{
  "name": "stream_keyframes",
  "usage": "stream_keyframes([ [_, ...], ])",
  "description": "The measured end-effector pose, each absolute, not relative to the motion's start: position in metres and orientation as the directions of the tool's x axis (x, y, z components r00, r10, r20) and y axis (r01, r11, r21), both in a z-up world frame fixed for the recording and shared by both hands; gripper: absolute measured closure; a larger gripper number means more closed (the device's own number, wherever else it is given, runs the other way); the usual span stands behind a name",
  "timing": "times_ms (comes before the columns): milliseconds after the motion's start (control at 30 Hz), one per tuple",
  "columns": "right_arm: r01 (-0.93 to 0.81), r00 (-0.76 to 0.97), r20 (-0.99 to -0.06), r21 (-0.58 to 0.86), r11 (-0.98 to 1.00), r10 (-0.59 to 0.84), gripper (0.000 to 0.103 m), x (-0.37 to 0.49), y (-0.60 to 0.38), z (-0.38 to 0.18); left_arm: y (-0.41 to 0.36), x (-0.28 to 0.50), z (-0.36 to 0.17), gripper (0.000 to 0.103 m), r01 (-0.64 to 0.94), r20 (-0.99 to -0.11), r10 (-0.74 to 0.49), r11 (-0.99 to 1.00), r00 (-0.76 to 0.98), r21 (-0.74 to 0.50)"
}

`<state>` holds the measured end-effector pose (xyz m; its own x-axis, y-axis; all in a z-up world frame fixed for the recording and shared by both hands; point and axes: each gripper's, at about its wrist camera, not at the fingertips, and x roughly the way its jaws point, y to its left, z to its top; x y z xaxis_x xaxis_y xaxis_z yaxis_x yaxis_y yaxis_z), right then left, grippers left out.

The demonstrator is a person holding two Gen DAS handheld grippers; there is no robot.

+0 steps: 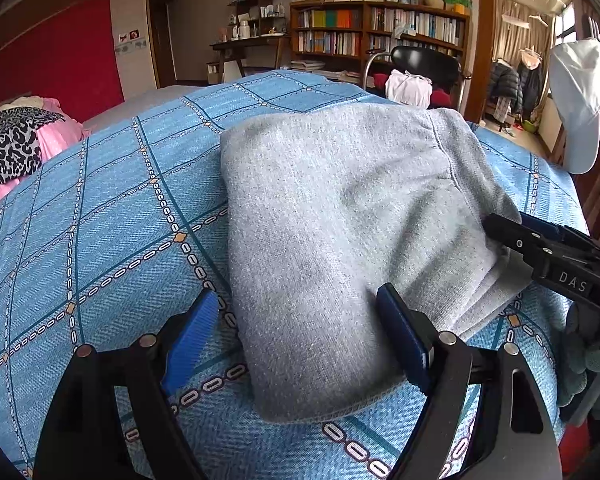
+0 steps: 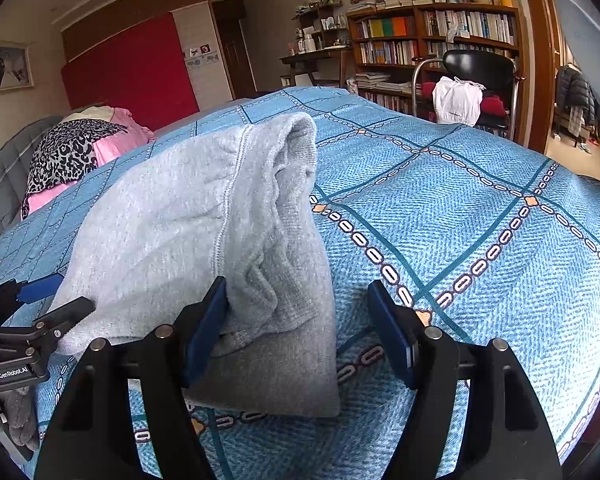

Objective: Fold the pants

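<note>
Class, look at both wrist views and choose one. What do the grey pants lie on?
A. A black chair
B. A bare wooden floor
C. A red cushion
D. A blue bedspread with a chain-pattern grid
D: the folded grey pants rest directly on the blue bedspread, whose chain-pattern lines run out from under them on both sides; the black chair stands beyond the bed, with both grippers open by the bundle's near end.
</note>
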<state>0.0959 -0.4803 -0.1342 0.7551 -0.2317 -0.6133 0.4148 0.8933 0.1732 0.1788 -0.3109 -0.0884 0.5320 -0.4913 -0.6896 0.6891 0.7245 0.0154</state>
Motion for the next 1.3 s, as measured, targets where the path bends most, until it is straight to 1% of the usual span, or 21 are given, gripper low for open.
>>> stream_keyframes([
  [400, 0.466, 0.736, -0.616, 0.160, 0.870, -0.281, 0.032, 0.088, -0.468, -0.135, -0.303, 0.174, -0.086, 0.022, 0.683, -0.679, -0.512, 0.730, 0.526, -0.021],
  [600, 0.487, 0.727, -0.617, 0.152, 0.860, -0.303, 0.032, 0.083, -0.463, -0.135, -0.299, 0.169, -0.085, 0.022, 0.681, -0.667, -0.515, 0.732, 0.538, -0.016],
  [800, 0.487, 0.753, -0.577, 0.163, 0.858, -0.318, 0.031, 0.062, -0.442, -0.119, -0.291, 0.161, -0.081, 0.022, 0.672, -0.643, -0.527, 0.740, 0.557, -0.025],
  [900, 0.464, 0.763, -0.557, 0.122, 0.877, -0.327, 0.031, 0.057, -0.422, -0.113, -0.290, 0.155, -0.077, 0.021, 0.669, -0.626, -0.524, 0.743, 0.577, -0.004],
  [1000, 0.454, 0.772, -0.530, 0.075, 0.888, -0.350, 0.028, 0.054, -0.404, -0.108, -0.288, 0.146, -0.073, 0.016, 0.675, -0.604, -0.531, 0.738, 0.595, 0.016],
  [1033, 0.454, 0.772, -0.526, 0.064, 0.889, -0.357, 0.025, 0.054, -0.400, -0.107, -0.287, 0.142, -0.072, 0.016, 0.679, -0.598, -0.535, 0.733, 0.597, 0.021],
  [1233, 0.471, 0.763, -0.523, 0.045, 0.881, -0.381, 0.024, 0.059, -0.384, -0.109, -0.281, 0.128, -0.067, 0.013, 0.657, -0.548, -0.523, 0.751, 0.652, 0.065],
  [1300, 0.487, 0.761, -0.506, 0.033, 0.873, -0.405, 0.020, 0.059, -0.379, -0.109, -0.277, 0.128, -0.066, 0.012, 0.645, -0.536, -0.521, 0.762, 0.664, 0.058],
])
